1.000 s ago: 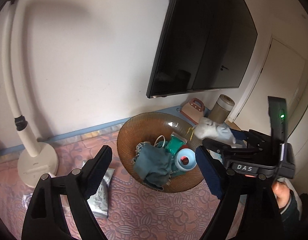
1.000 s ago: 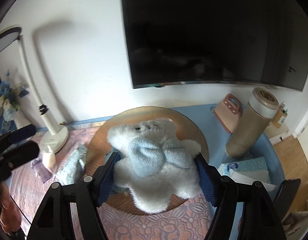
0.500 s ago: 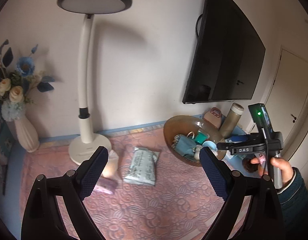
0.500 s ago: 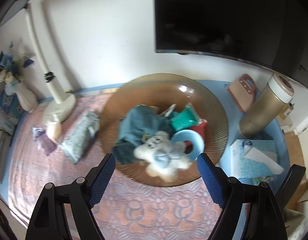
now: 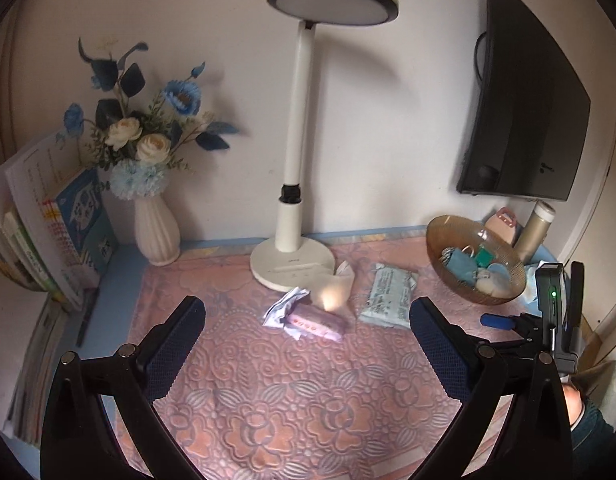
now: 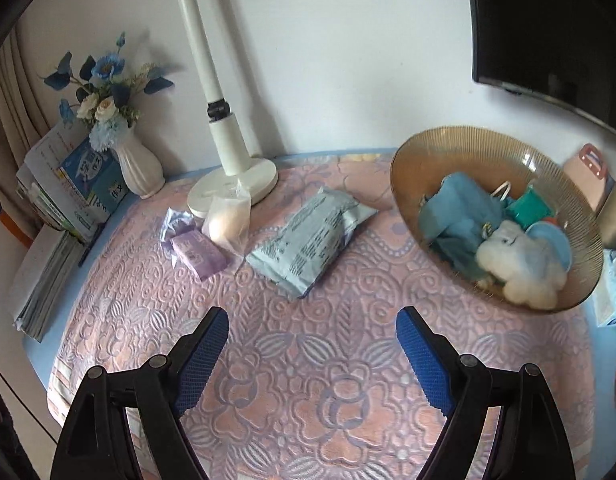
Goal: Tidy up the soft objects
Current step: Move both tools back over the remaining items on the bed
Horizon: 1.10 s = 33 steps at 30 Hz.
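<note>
Far left: books (image 6: pixel 76 184) and white vase (image 6: pixel 138 168). Centre: purple packet (image 6: pixel 198 254), clear pouch (image 6: pixel 226 218) at lamp base (image 6: pixel 232 190), blue wipes pack (image 6: pixel 311 236). Lower centre: right gripper (image 6: pixel 311 354) wide, empty; left gripper (image 5: pixel 308 344) opening, empty. Right: white plush toy (image 6: pixel 519 264) inside amber bowl (image 6: pixel 447 144).

We see a plain white wall (image 5: pixel 228 80) behind a table covered by a pink floral embossed cloth (image 6: pixel 308 380) over a light blue top. A dark wall-mounted TV (image 5: pixel 523 120) hangs at right. White desk lamp (image 5: pixel 296 160) stands mid-table, unlit. White vase of blue and cream flowers (image 5: pixel 156 228) and leaning books (image 5: pixel 56 224) sit at left. Daylight is soft.
</note>
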Motion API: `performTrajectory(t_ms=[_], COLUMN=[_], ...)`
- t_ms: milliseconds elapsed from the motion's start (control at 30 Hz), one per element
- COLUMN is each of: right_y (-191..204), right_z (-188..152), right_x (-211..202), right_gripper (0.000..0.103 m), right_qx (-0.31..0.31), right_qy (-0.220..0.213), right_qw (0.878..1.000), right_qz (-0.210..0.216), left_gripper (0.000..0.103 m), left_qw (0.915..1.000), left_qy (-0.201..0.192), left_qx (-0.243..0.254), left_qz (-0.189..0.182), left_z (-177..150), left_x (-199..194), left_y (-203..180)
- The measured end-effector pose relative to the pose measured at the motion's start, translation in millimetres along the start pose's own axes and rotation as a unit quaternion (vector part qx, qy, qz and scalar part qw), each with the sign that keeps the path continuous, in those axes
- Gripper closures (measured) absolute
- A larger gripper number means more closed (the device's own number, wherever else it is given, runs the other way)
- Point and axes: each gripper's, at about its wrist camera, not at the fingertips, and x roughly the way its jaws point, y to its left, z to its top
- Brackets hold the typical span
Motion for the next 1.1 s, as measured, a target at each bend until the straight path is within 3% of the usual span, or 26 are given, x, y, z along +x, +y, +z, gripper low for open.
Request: performTrajectory(t_ms=[167,300,400,500,767,833,933,1000,1100], right_y=[3.4,11.7,14.8,15.6,-7.5,-10.4,-10.3,-9.3,-13.9], right_z=[-39.0,-49.5,-52.1,-55.8,-51.2,-51.2,-42.9,-27.6,-2.3], right_x=[48.2,58.5,58.0,59.6,61.5,58.9,57.3,57.2,61.4], right_gripper=[0.018,0.018,0.018,0.011,0.011,0.011,0.011,0.011,0.011], right_qx=[0.005,-0.025,-0.037,-0.041,0.021,0.039,0.067,0.085,0.123], right_qy=[0.040,0.029,0.025,0.019,0.021,0.029,0.077,0.100,0.092], right_qw=[0.998,0.999,0.998,0.999,0.999,0.999,0.994,0.991,0.988], right_qz=[0.042,0.023,0.032,0.019,0.020,0.022,0.030,0.021,0.018], left_gripper=[0.001,0.001,0.001,0.001,0.002,0.006,0.012,0.012,0.025], left_qw=[0.9973,0.9877,0.9844,0.9838,0.9853,0.9831,0.9699,0.9622,0.9499], left_qy=[0.053,0.115,0.126,0.133,0.130,0.135,0.144,0.142,0.151], left_qx=[-0.051,-0.106,-0.123,-0.120,-0.111,-0.123,-0.171,-0.191,-0.221], left_qz=[0.007,0.003,0.006,0.002,0.003,-0.015,-0.097,-0.131,-0.162], left_z=[-67.5,-104.6,-115.2,-119.1,-117.8,-113.5,-98.7,-82.8,-65.5], left_x=[63.8,118.7,133.6,135.4,131.0,128.7,127.1,130.2,148.9], left_y=[24.3,43.4,51.0,47.8,42.6,42.4,38.9,34.1,32.7])
